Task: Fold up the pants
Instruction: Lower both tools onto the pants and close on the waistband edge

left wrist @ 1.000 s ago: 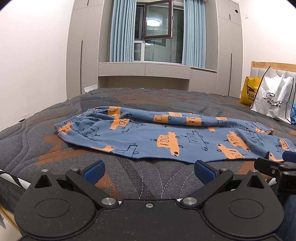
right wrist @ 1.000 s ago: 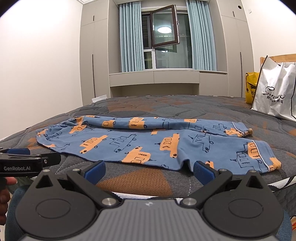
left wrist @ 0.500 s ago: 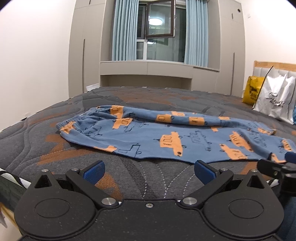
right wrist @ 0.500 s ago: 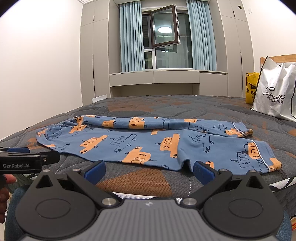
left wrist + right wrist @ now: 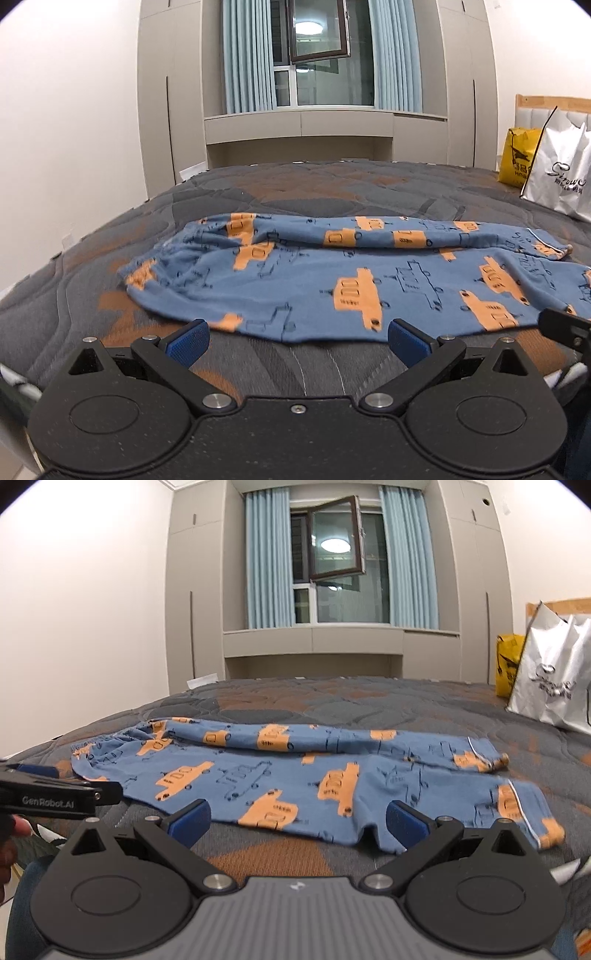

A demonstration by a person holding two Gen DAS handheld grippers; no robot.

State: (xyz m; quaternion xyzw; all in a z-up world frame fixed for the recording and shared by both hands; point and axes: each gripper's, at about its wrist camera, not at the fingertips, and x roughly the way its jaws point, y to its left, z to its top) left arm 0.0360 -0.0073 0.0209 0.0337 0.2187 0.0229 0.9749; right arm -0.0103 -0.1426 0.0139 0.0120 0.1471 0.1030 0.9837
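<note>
Grey-and-orange quilted bed (image 5: 110,266) is stretching out before me, and the blue pants (image 5: 332,273) are lying flat across it, waistband leftward. I am holding my left claw (image 5: 297,338) and right claw (image 5: 297,818) spread wide, both just short of the near hem, gripping nothing.

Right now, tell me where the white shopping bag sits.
The white shopping bag stands at the far right of both views, on the bed by the headboard, beside the yellow bag, beyond the pants.
</note>
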